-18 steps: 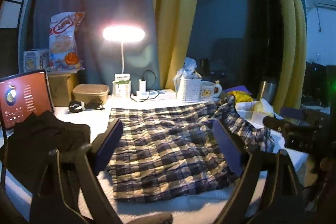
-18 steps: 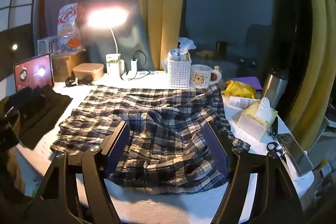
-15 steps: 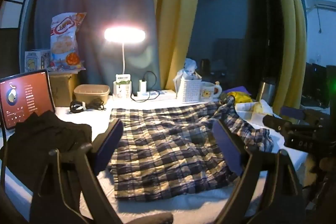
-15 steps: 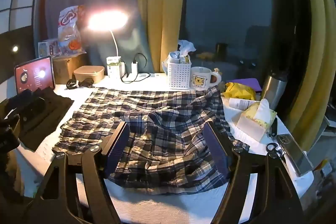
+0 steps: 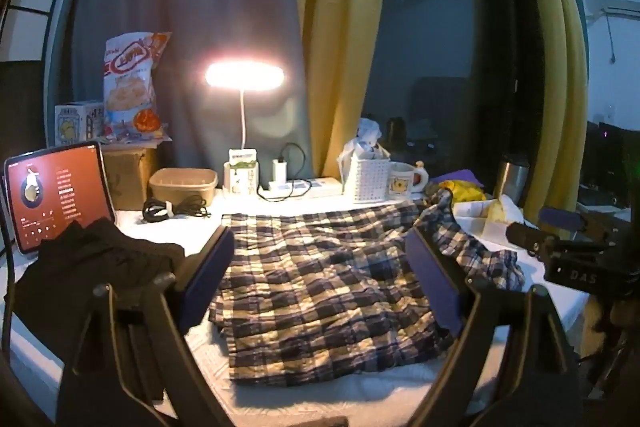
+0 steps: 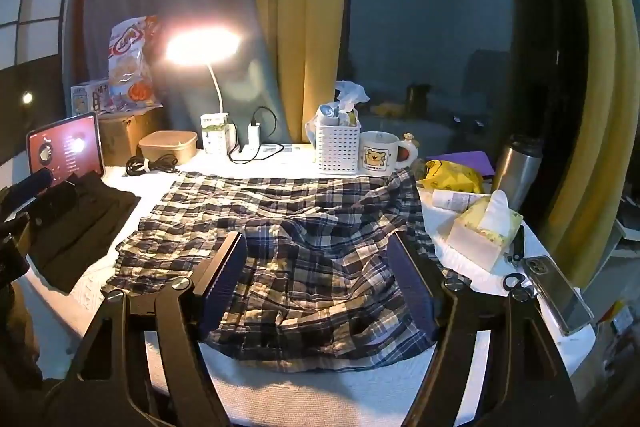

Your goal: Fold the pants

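Plaid pants (image 5: 320,279) lie spread and rumpled across the white table cover (image 5: 304,391), also in the right wrist view (image 6: 288,247). My left gripper (image 5: 320,287) is open and empty, held above the near left part of the pants. My right gripper (image 6: 316,279) is open and empty, held above the near right part. The right gripper's body shows at the right edge of the left wrist view (image 5: 568,259). The left gripper's body shows at the left edge of the right wrist view (image 6: 24,211).
A black garment (image 5: 92,267) lies at the left by a lit tablet (image 5: 56,195). At the back stand a lamp (image 5: 244,79), a white basket (image 6: 338,147) and a mug (image 6: 380,153). At the right lie a tissue box (image 6: 484,231), scissors (image 6: 516,283), a phone (image 6: 558,293) and a steel flask (image 6: 518,171).
Both grippers have risen and drawn back a little, so the table looks slightly lower in each view. The pants have not moved. Both jaws stay open.
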Tool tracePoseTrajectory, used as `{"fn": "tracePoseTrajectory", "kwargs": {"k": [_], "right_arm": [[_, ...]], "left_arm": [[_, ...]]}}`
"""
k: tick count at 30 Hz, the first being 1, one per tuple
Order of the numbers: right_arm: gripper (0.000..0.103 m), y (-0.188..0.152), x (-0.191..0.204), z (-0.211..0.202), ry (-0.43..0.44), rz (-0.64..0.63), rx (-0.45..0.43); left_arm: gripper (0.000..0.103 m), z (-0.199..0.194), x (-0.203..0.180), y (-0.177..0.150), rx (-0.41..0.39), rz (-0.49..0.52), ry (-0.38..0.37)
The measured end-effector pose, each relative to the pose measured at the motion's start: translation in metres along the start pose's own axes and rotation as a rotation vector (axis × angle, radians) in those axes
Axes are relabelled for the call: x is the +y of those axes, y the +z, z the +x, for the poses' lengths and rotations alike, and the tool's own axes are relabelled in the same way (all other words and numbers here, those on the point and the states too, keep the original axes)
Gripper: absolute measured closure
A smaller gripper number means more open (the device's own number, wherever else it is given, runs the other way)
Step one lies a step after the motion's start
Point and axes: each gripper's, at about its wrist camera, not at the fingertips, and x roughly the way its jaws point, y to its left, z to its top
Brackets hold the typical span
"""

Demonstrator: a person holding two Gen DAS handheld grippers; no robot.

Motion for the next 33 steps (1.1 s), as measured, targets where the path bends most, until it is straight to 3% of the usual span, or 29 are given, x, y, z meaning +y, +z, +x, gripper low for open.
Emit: {"fn": "tracePoseTrajectory", "kwargs": {"k": [33], "right_arm": [[0.027, -0.002, 0.0059, 0.0007, -0.003, -0.012, 0.007]], "left_arm": [[0.015, -0.0042, 0.0035, -0.0007, -0.002, 0.003, 0.019]]}}
